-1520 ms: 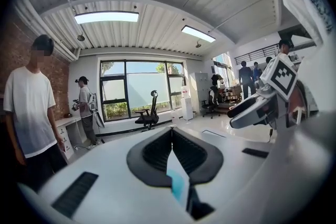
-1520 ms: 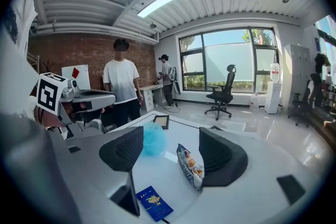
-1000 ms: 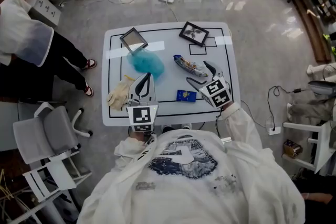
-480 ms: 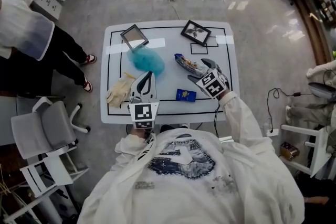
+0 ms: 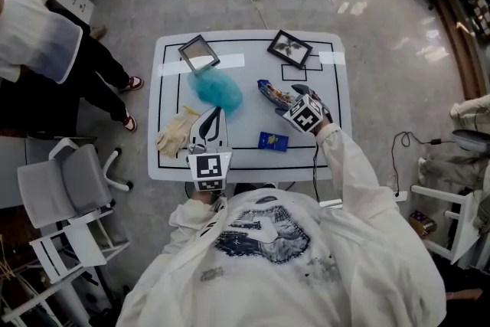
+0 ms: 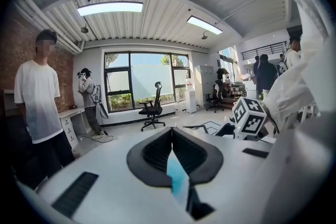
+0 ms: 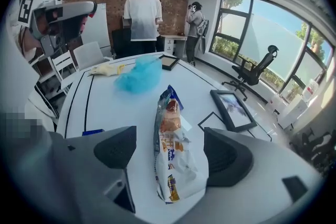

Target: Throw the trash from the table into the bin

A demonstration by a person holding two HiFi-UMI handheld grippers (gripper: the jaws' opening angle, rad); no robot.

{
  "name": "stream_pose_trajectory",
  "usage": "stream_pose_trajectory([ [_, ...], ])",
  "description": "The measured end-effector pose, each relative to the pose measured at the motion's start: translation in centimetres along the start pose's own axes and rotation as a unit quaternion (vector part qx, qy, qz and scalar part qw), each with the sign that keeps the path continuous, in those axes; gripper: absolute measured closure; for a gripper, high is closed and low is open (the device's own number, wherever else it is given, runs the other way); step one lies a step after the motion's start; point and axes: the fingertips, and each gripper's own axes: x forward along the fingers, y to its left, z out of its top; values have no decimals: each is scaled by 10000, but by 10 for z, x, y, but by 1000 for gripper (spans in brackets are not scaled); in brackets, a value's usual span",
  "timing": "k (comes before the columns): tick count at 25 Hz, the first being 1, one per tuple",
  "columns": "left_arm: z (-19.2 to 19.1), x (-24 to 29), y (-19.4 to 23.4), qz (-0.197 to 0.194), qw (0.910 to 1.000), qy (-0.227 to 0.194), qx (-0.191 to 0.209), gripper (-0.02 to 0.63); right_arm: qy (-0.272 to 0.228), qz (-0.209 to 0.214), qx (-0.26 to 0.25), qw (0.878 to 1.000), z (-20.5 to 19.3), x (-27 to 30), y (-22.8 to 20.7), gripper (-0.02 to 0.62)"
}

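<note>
Snack wrapper point(image 5: 274, 93) point(image 7: 170, 128), the task's thing: a long, crinkled bag, white with orange and blue print, lying flat on the right half of the desk point(image 5: 325, 134), its length running toward the desk's far edge. Right gripper point(image 5: 289, 98) point(image 7: 173, 149): jaws wide apart, one on either side of the wrapper's near end, which lies between them; contact with the jaws cannot be told. Left gripper point(image 5: 208, 130) point(image 6: 170, 131): over the desk's near-left part, jaws together at the tips, with a thin blue sliver showing in the gap behind them. Other items on the desk: blue puff point(image 5: 216, 88) point(image 7: 139, 75) left of centre; pale gloves point(image 5: 174, 134) point(image 7: 107, 68) at the left edge; small blue packet point(image 5: 273, 141) point(image 7: 92, 132) toward the near edge; two picture frames point(image 5: 289, 48) point(image 7: 233, 109) along the far edge. Bare desk surface separates the wrapper from the puff, the packet and the frames. Off the desk's left edge stand a chair point(image 5: 65, 191) and a person point(image 5: 46, 57) point(image 7: 142, 13).
</note>
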Motion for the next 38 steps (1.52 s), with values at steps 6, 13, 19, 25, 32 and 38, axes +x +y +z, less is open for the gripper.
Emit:
stream_pose_trajectory([
  [6,-8,-4,2,84,9999,100,-27,598,238,187,34,9995,-13,16,-5,198],
  [13,-14,-7,5,150,9997,187,-46,597,375,387,137,9985,-14,27,-6,198],
  [19,-20,-10,6,195,9995,242,-66,598,526,534,211,9970,-22,34,-5,198],
  [25,-24,-16,8,226,9993,288,-92,598,435,529,289,9972,-18,39,-8,199],
  [32,-26,-21,9,255,9991,336,-72,597,634,532,251,9963,-25,39,-4,262],
  [38,-30,-23,10,274,9990,358,-79,597,514,464,265,9972,-20,38,-6,313],
])
